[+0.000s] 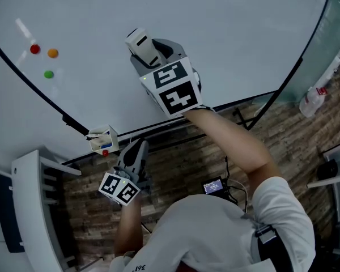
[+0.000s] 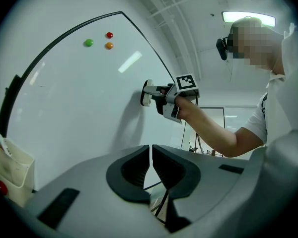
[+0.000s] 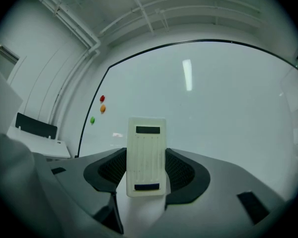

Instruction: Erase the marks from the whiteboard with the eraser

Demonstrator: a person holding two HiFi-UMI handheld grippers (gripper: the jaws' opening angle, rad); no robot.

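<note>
The whiteboard [image 1: 226, 33] fills the upper part of the head view, and I see no pen marks on it. My right gripper [image 1: 143, 45] is shut on the white eraser [image 1: 138, 40] and holds it against the board near its middle. In the right gripper view the eraser [image 3: 146, 155] stands upright between the jaws of the right gripper [image 3: 146, 171], facing the whiteboard [image 3: 218, 103]. My left gripper [image 1: 137, 149] hangs below the board's lower edge, shut and empty; its view shows the left gripper [image 2: 151, 158] with jaws touching, and the eraser [image 2: 146, 92] on the board.
Red [image 1: 34, 49], orange [image 1: 52, 53] and green [image 1: 48, 74] magnets sit at the board's upper left. A small white holder [image 1: 102, 139] with a red item hangs on the board's lower edge. A white chair [image 1: 28, 203] stands at lower left, a spray bottle [image 1: 313, 99] at right.
</note>
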